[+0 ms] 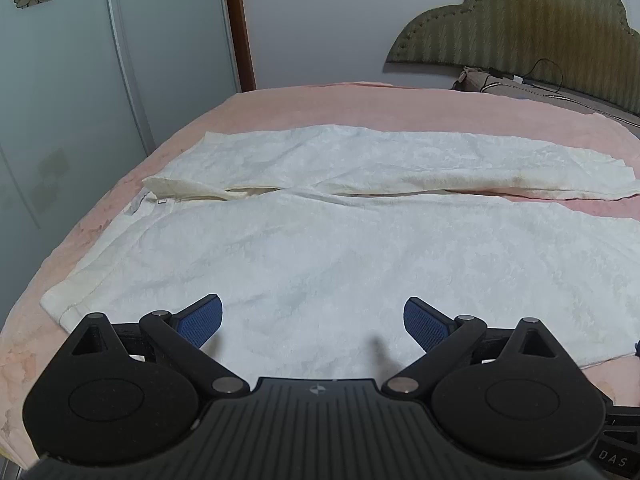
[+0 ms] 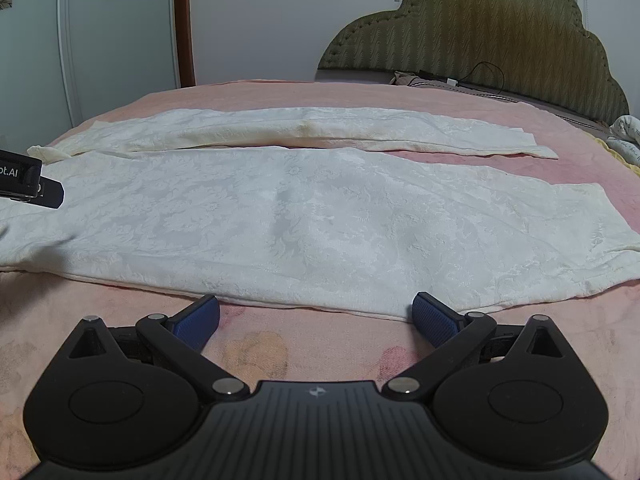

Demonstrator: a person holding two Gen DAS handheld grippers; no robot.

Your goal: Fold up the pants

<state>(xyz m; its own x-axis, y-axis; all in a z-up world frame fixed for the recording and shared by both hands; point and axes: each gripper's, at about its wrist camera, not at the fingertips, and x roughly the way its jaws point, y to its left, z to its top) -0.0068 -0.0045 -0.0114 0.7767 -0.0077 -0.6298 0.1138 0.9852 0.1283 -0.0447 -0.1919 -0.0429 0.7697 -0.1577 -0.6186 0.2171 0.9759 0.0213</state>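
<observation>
White patterned pants point(image 1: 320, 232) lie spread flat on the pink bed, waistband at the left, both legs running to the right with a narrow gap between them. They also show in the right wrist view point(image 2: 304, 216). My left gripper point(image 1: 312, 320) is open and empty, low over the near leg close to the waist end. My right gripper point(image 2: 316, 318) is open and empty, just before the near edge of the near leg, over the bedspread. Part of the left gripper point(image 2: 32, 184) shows at the left edge of the right wrist view.
The pink bedspread point(image 2: 320, 344) covers the bed. An olive padded headboard point(image 2: 480, 28) stands at the far right with a pillow and a black cable point(image 2: 480, 76) below it. Wardrobe doors point(image 1: 80, 80) stand close on the left. Crumpled bedding point(image 2: 626, 132) lies at the right edge.
</observation>
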